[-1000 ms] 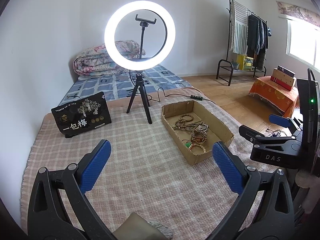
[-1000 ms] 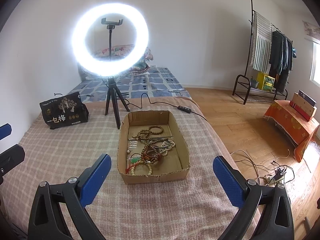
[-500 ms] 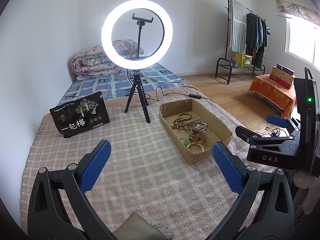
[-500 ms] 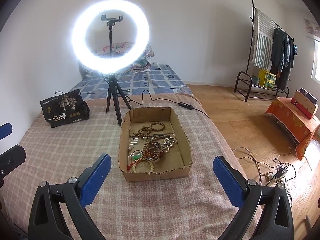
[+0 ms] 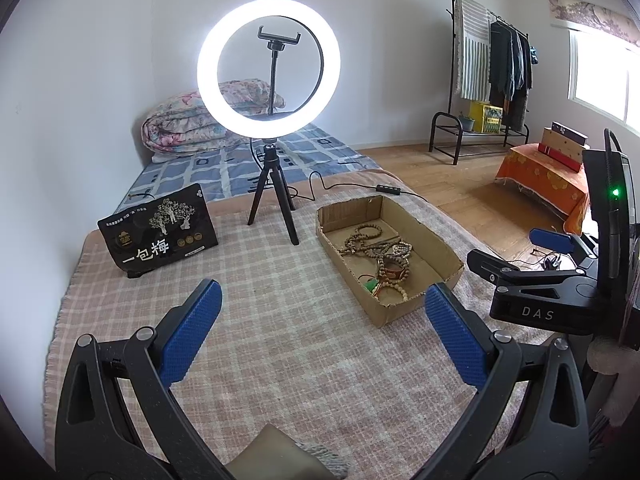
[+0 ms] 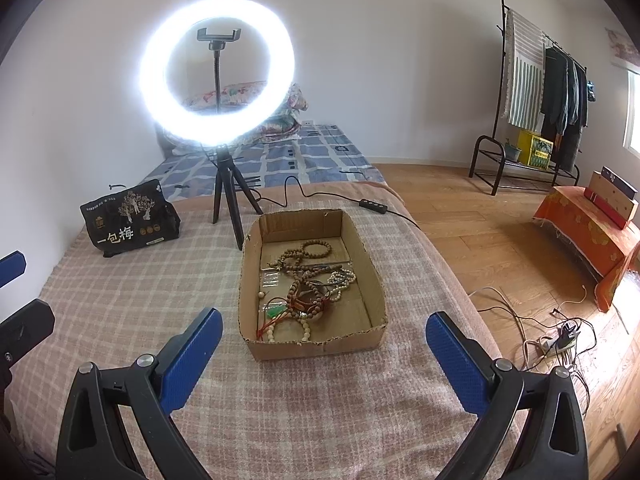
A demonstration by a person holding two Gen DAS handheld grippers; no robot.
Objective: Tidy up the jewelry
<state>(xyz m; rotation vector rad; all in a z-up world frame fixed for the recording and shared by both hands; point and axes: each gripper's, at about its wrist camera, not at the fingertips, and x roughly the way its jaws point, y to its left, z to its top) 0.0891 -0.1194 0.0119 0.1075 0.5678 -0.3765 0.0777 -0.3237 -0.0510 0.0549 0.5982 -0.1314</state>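
Nearest, the right claw (image 6: pixel 324 354) and left claw (image 5: pixel 323 338) hang spread wide, holding nothing, above the bed's checked blanket (image 6: pixel 132 304). Beyond, near the bed's right edge, the cardboard box (image 6: pixel 316 347) holds tangled bead bracelets (image 6: pixel 310 286). Lifting one strand would probably drag others out; individual loops are hard to separate here.

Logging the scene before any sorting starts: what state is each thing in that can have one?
Ring light: switched on, upright on its tripod.
Phone holder: empty.
Cardboard box: open-topped, resting on the blanket.
Bead bracelets: tangled in a heap inside the box.
Black bag: standing, leaning slightly.
Left gripper: open, holding nothing.
Right gripper: open, holding nothing.
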